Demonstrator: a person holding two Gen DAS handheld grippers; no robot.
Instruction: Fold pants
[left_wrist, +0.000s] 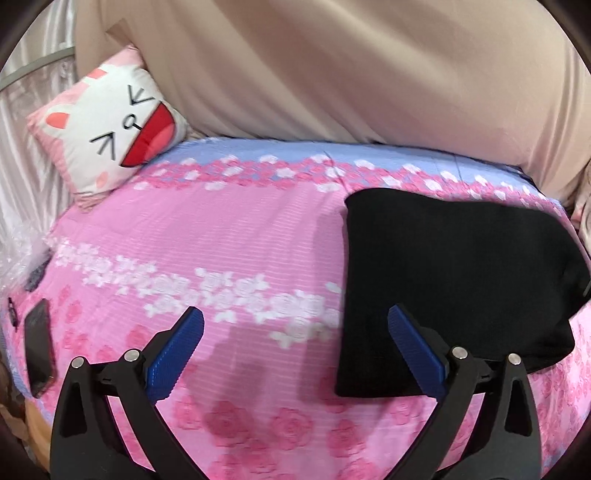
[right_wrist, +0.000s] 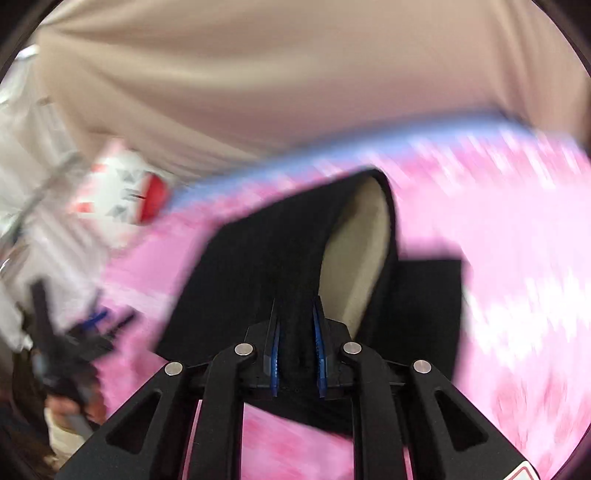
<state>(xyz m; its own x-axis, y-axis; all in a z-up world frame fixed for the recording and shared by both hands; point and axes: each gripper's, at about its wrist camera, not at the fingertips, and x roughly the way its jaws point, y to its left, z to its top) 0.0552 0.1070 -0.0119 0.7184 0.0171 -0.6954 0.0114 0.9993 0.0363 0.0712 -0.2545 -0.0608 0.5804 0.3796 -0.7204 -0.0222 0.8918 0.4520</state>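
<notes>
Left wrist view: left gripper (left_wrist: 295, 317) spread wide, blue pads (left_wrist: 173, 354) far apart, nothing between them, hovering over the pink floral bedsheet (left_wrist: 207, 236). Black pants (left_wrist: 447, 280) lying folded into a compact block on that bedsheet, right of the gripper, the right pad overlapping the block's near left corner in the picture; contact cannot be told. Cat-face pillow (left_wrist: 110, 125) propped at the bedsheet's far left corner, against a beige curtain (left_wrist: 332, 66) hanging behind the bedsheet's far edge. Dark flat phone-like object (left_wrist: 38, 343) resting at the bedsheet's near left edge. No containers visible on the bedsheet. Right wrist view, heavily blurred: right gripper (right_wrist: 295, 339) pinched narrow on a fold of the pants (right_wrist: 258, 266), black cloth bunched between the blue pads (right_wrist: 318, 343) and raised above the bedsheet (right_wrist: 517, 258). Pale lining (right_wrist: 354, 258) exposed inside an open loop of the raised cloth. More black cloth lying flat on the bedsheet beneath and to the right. Pillow (right_wrist: 122, 195) smeared at the bedsheet's far left. Left gripper (right_wrist: 74, 332) dimly visible at the bedsheet's near left.
</notes>
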